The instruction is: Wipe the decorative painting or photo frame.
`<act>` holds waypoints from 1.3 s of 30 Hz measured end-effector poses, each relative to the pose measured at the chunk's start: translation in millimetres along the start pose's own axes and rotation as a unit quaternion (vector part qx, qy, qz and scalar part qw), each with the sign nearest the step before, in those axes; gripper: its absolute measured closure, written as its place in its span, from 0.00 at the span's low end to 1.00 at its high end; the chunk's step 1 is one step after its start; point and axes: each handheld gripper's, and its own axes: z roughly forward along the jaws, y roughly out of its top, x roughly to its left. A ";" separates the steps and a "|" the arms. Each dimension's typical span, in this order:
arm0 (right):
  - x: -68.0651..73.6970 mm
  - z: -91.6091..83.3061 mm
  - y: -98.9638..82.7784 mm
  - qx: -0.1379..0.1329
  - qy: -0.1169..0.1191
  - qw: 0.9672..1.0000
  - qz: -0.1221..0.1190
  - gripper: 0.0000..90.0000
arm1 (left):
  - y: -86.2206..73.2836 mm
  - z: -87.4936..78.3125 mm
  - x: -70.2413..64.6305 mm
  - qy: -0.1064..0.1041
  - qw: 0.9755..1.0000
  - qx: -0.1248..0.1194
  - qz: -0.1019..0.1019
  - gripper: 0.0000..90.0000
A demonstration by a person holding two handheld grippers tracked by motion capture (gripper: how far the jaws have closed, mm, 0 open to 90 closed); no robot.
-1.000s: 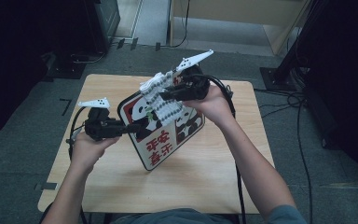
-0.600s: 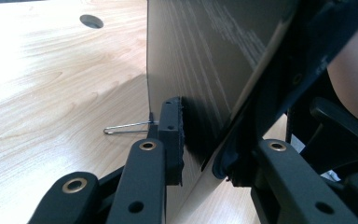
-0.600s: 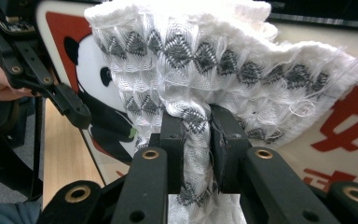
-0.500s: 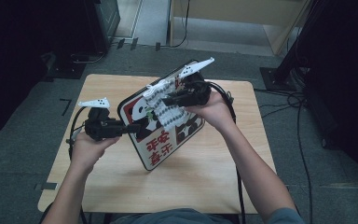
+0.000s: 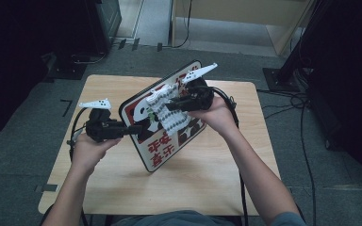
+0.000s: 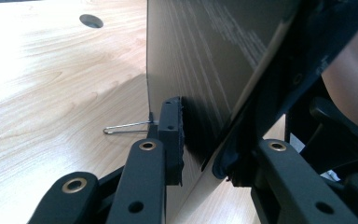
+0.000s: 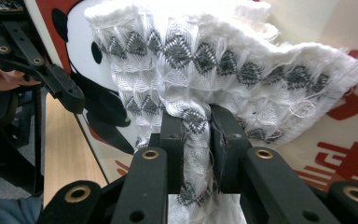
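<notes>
A sign board (image 5: pixel 156 155) with a panda picture and red characters stands tilted on the wooden table (image 5: pixel 207 183). My left gripper (image 5: pixel 139 128) is shut on its left edge; in the left gripper view the board (image 6: pixel 205 60) passes between the jaws and the left pad (image 6: pixel 171 135) presses its dark back. My right gripper (image 5: pixel 170 105) is shut on a white cloth (image 5: pixel 168 115) with grey diamonds, held against the board's printed face. Bunched between the jaws of my right gripper (image 7: pixel 196 140), the cloth (image 7: pixel 223 70) spreads over the panda picture (image 7: pixel 81 51).
A round cable hole (image 6: pixel 92 20) lies in the tabletop and a thin wire clip (image 6: pixel 126 127) sticks out near the board's edge. Black cables (image 5: pixel 231 101) trail over the table's right side. Dark furniture and a post stand beyond the table on grey floor.
The board's far edge has risen, so it stands steeper. The right gripper with the cloth has shifted slightly down the board's face. The left gripper has stayed put.
</notes>
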 end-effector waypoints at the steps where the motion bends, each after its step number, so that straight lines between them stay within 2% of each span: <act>1: -0.1 0.3 -1.2 0.001 0.000 1.000 0.001 0.86 | 0.0 0.0 0.0 0.000 1.000 0.000 0.000 0.81; 11: -1.1 5.4 -13.2 -0.002 0.003 1.000 0.000 0.86 | 0.0 0.1 -0.2 0.000 1.000 0.000 0.000 0.81; 23: -6.4 10.8 -31.0 -0.014 0.016 1.000 0.018 0.86 | -0.1 0.1 -0.1 0.000 1.000 0.000 0.000 0.81; 39: -8.7 18.1 -46.5 -0.020 0.022 0.999 0.018 0.85 | 0.1 0.7 -1.2 -0.001 1.000 0.002 0.000 0.80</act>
